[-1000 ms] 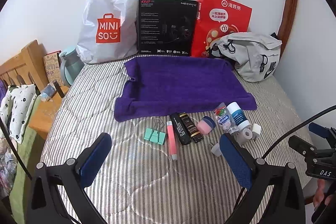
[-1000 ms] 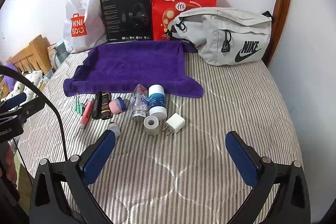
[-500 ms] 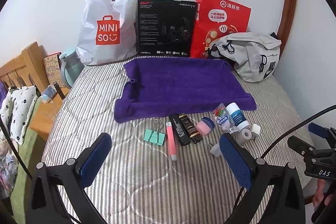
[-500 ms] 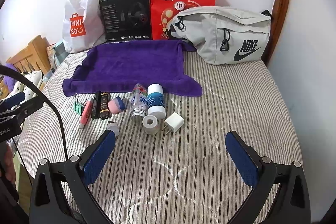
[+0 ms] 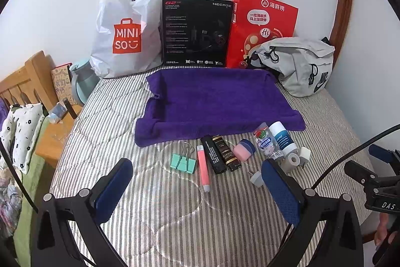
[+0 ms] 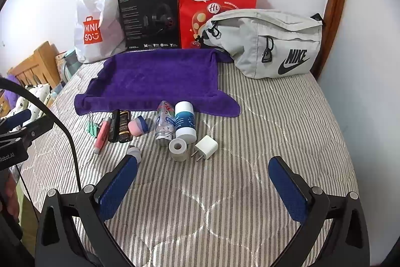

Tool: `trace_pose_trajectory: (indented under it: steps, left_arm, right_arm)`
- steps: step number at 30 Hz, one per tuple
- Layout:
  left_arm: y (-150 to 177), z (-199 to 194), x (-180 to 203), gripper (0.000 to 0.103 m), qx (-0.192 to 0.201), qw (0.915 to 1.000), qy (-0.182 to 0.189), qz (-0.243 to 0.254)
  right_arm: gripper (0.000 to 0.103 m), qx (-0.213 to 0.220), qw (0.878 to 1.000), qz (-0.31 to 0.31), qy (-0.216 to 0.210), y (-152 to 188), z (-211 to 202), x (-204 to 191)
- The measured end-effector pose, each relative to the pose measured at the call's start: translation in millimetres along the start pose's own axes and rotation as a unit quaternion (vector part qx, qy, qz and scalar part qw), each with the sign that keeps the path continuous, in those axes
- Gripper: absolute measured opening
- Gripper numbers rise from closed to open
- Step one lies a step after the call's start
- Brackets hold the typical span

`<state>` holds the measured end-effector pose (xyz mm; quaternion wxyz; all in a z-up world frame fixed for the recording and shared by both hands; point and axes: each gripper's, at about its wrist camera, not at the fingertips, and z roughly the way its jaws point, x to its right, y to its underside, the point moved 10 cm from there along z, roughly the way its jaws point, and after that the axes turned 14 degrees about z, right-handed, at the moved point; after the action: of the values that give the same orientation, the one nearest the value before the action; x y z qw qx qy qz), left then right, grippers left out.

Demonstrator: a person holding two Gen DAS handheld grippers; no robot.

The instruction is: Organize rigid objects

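A row of small items lies on the striped bed in front of a purple towel (image 5: pixel 215 99) (image 6: pixel 160 79): a green binder clip (image 5: pixel 183 163) (image 6: pixel 92 128), a pink tube (image 5: pixel 203 168) (image 6: pixel 102 134), two black tubes (image 5: pixel 220 153) (image 6: pixel 120 125), a pink-and-blue case (image 5: pixel 243 149) (image 6: pixel 138 125), a clear bottle (image 5: pixel 266 143) (image 6: pixel 165 123), a white-and-blue bottle (image 5: pixel 283 139) (image 6: pixel 185 120), a tape roll (image 6: pixel 178 149), a white plug (image 6: pixel 207 147) and a small grey cap (image 5: pixel 257 178) (image 6: pixel 134 151). My left gripper (image 5: pixel 197 189) and right gripper (image 6: pixel 202 185) hover open, nearer than the row, holding nothing.
Against the back wall stand a white Miniso bag (image 5: pixel 125 29), a black box (image 5: pixel 196 33) and a red paper bag (image 5: pixel 262 21). A grey Nike pouch (image 6: pixel 270 44) lies at the back right. A wooden headboard (image 5: pixel 27 79) and bedside table (image 5: pixel 57 131) are left of the bed.
Both views have drifted slightly; the items sit a touch higher in the right wrist view. Nothing on the bed has moved and both grippers stay open.
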<state>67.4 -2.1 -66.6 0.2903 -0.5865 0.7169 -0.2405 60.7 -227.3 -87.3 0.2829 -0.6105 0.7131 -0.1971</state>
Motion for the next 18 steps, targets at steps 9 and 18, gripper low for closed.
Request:
trace_pose_trajectory:
  steps: [9, 18]
  left_arm:
    - [4.7, 12.8, -6.0, 0.103, -0.011, 0.9999, -0.002, -0.005]
    - [22.8, 53.8, -14.1, 0.103, -0.050, 0.9986, -0.004, 0.013]
  right_arm:
    - [0.103, -0.013, 1.000, 0.002, -0.006, -0.5, 13.0, 3.9]
    - [0.103, -0.039, 0.999, 0.011, -0.007, 6.7, 40.8, 13.1]
